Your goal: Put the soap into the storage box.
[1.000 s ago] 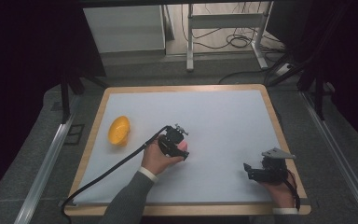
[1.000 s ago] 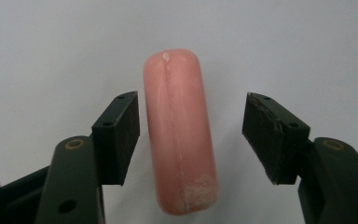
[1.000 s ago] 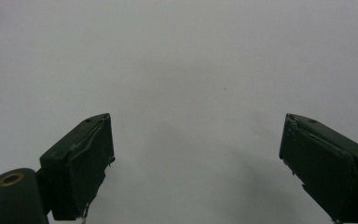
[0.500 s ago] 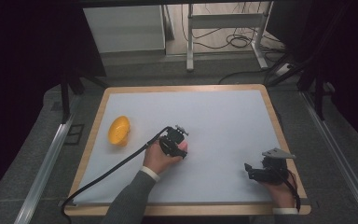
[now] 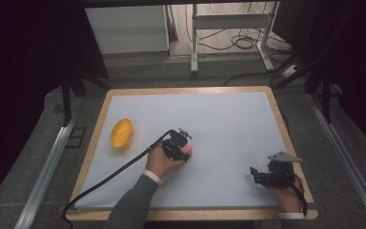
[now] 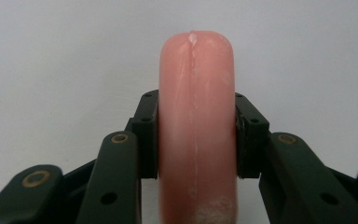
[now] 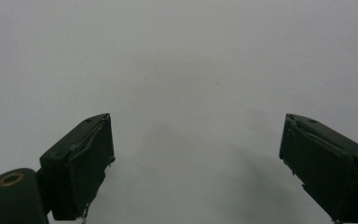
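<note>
A white sheet covers the wooden-rimmed table [image 5: 99,125] in front of you, with dark floor, metal rails and a tangle of cables beyond its far edge. Your left gripper [image 5: 177,143] sits near the middle of the sheet, a little toward your left side, its black cable trailing back toward the table's near-left corner. Its jaws are pinched on a pink rounded object [image 6: 196,126]: in the left gripper view both black pads press flat against its sides, and its smooth domed end rises above them against the plain white surface. A pale seam runs down its face, with whitish scuffing near the bottom. In the high view a bit of that pink shows at the gripper's right side, just above your left hand [image 5: 162,162].

An orange rounded object [image 5: 121,133] lies on the sheet to the left of that gripper, near but apart from it, close to the table's left rim.

Your right gripper [image 5: 256,174] rests low near the table's near-right corner, well apart from the left one, the grey three-cornered plate on top. Its jaws are spread wide in the right gripper view, with bare white sheet between them.
</note>
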Demonstrator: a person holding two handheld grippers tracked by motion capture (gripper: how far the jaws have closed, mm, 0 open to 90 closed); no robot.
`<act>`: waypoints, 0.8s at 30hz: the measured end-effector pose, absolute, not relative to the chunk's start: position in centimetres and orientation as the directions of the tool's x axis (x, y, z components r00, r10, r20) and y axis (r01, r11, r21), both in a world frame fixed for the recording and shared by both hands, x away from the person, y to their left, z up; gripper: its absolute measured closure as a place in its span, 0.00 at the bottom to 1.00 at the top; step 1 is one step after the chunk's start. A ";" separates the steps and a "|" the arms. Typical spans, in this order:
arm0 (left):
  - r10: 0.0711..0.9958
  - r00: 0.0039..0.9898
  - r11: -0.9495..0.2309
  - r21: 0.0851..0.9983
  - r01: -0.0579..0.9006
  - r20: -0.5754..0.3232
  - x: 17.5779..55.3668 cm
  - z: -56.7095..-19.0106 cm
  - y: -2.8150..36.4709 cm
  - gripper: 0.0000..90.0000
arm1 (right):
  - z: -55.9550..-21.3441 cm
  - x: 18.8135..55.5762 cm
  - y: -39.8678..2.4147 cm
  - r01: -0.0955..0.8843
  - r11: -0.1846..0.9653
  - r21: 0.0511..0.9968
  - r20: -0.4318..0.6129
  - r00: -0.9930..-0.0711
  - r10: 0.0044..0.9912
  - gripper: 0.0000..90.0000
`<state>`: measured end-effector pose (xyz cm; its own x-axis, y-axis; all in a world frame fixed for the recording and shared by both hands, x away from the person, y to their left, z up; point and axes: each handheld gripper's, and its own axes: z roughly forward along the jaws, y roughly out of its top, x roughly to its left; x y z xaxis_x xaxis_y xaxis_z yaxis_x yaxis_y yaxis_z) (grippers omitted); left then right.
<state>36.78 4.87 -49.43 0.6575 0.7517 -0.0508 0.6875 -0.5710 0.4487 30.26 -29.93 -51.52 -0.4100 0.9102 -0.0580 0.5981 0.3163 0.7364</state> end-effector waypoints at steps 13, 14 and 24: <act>0.753 0.658 -0.555 0.512 0.656 -0.027 36.0 -47.5 6.6 0.67 | -51.4 30.2 -30.0 0.593 0.315 0.741 -0.058 -0.411 0.910 0.11; 0.751 0.660 -0.555 0.510 0.657 -0.033 36.0 -47.4 6.8 0.67 | -51.4 30.2 -30.0 0.593 0.315 0.741 -0.058 -0.411 0.910 0.11; 0.759 0.651 -0.552 0.504 0.664 -0.027 35.9 -47.3 7.9 0.67 | -51.5 30.2 -30.0 0.593 0.319 0.739 -0.060 -0.413 0.909 0.11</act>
<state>35.85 7.88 -47.28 0.6508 0.7587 -0.0275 0.6645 -0.5517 0.5041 30.21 -30.00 -51.52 -0.4131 0.9087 -0.0603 0.5933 0.3188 0.7392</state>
